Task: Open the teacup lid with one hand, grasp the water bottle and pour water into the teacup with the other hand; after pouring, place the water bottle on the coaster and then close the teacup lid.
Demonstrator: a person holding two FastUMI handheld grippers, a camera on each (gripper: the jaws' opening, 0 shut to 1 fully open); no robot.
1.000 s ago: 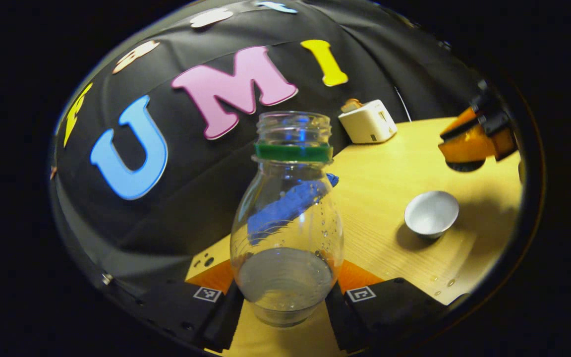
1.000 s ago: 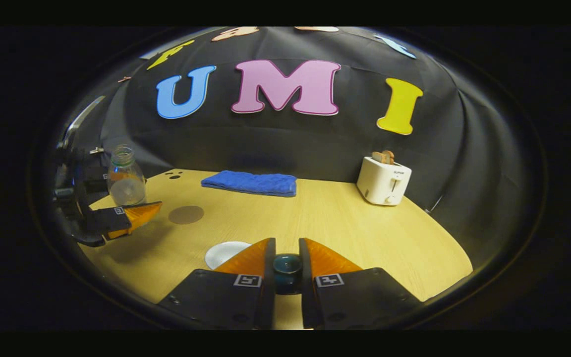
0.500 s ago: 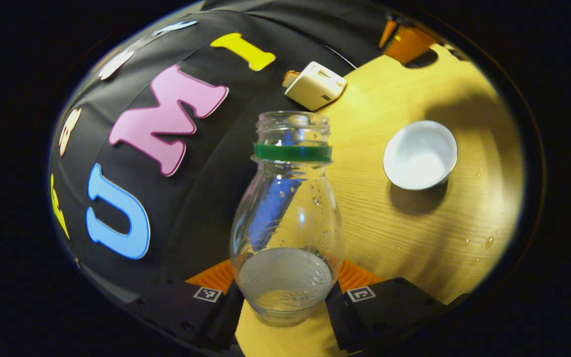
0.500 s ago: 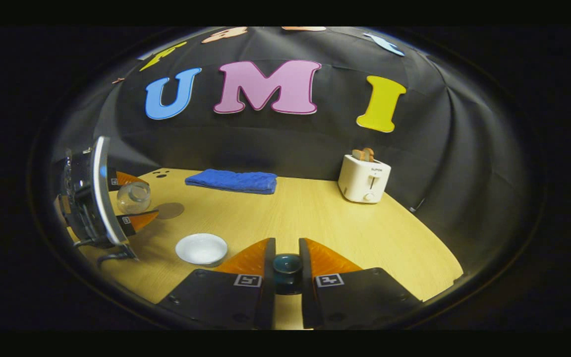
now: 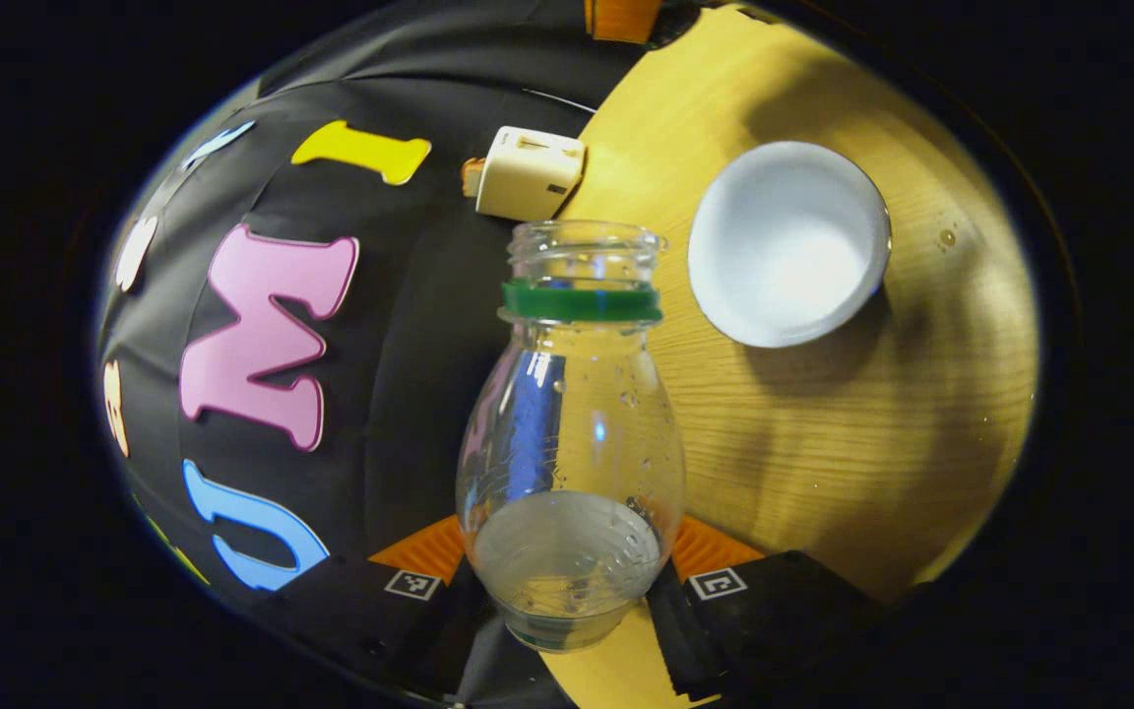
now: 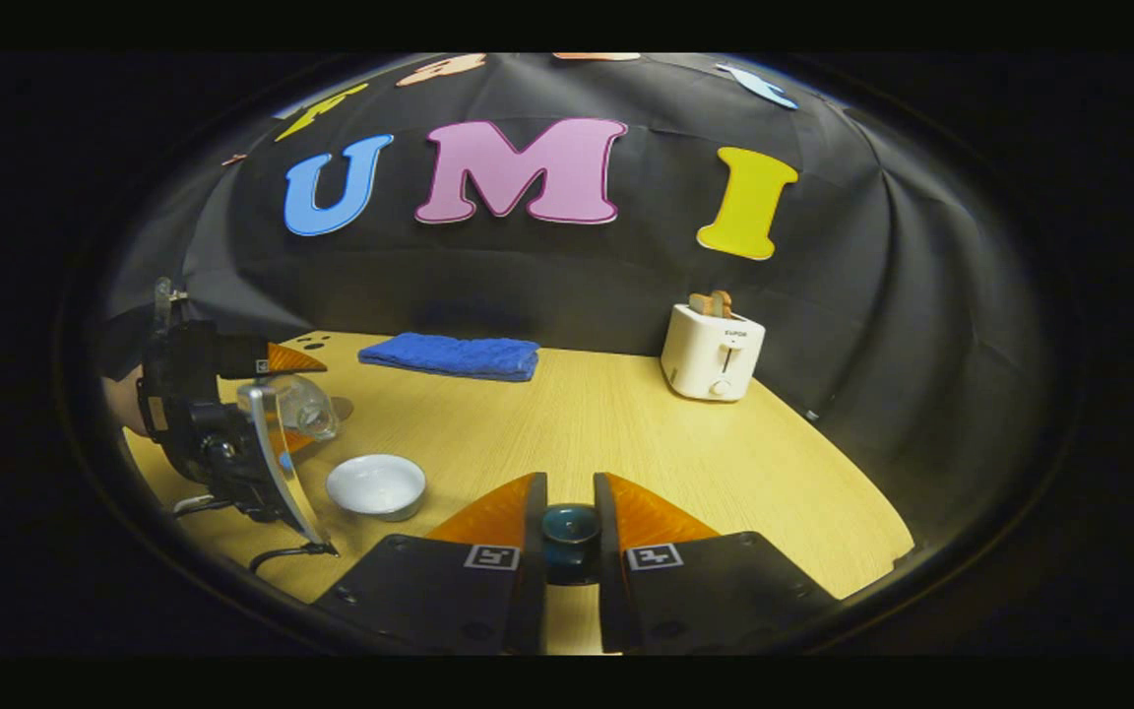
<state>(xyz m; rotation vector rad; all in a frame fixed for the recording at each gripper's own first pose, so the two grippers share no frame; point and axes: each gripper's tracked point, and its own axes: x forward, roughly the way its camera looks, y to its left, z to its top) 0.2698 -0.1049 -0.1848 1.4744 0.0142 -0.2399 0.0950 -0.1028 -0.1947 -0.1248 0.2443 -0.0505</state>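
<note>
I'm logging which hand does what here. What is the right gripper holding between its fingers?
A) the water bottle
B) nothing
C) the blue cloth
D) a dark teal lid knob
D: in the right gripper view, the right gripper has both orange fingers pressed on the dark teal lid knob.

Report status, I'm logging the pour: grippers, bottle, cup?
Left gripper shut on water bottle, tipped beside teacup. Right gripper shut on lid, off the cup. No water falling yet. Nothing in the way.
</note>
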